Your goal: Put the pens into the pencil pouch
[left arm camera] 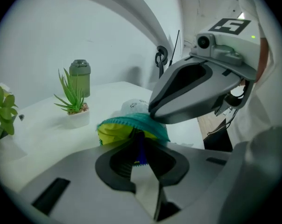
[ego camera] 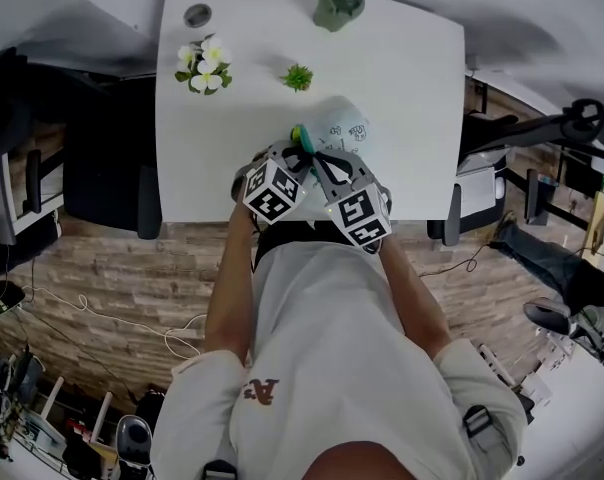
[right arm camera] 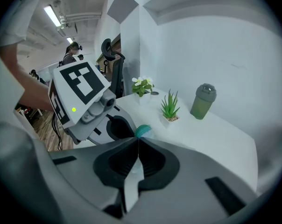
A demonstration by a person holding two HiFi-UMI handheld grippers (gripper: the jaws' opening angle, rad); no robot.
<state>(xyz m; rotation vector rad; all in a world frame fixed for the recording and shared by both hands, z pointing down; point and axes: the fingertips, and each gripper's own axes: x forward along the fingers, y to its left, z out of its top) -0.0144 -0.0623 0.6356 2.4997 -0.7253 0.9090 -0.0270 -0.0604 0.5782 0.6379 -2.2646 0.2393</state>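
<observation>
Currently both claws meet at the near end of the pencil pouch [ego camera: 339,125], which lies on the white table [ego camera: 412,78] close to the person's edge, about mid-width. Pouch is pale with small printed drawings, a teal zipper rim and yellow lining. Its mouth faces the person and gapes open, lining showing in the left gripper view.

Left gripper [left arm camera: 140,147]: jaws closed, clamped on the lower teal rim of the mouth. A dark blue strip sits between the pads; can't tell if it's zipper tape or something else.

Right gripper [right arm camera: 137,142]: jaws fully together, with the teal rim bunched right at the tips, so it reads as a pinch on the upper edge of the mouth. In the left gripper view its grey jaw lies over the top of the teal rim, touching it. The two claws are just beside each other, marker cubes nearly side by side in the head view.

No pen can be made out in any view.

Further back on the table, well apart from the pouch:
- small spiky succulent [ego camera: 297,76] in a white pot, upright
- white flowers [ego camera: 204,66] to its left
- green tumbler [ego camera: 339,5] at the far edge
- small grey round object [ego camera: 197,14] at the far left corner
</observation>
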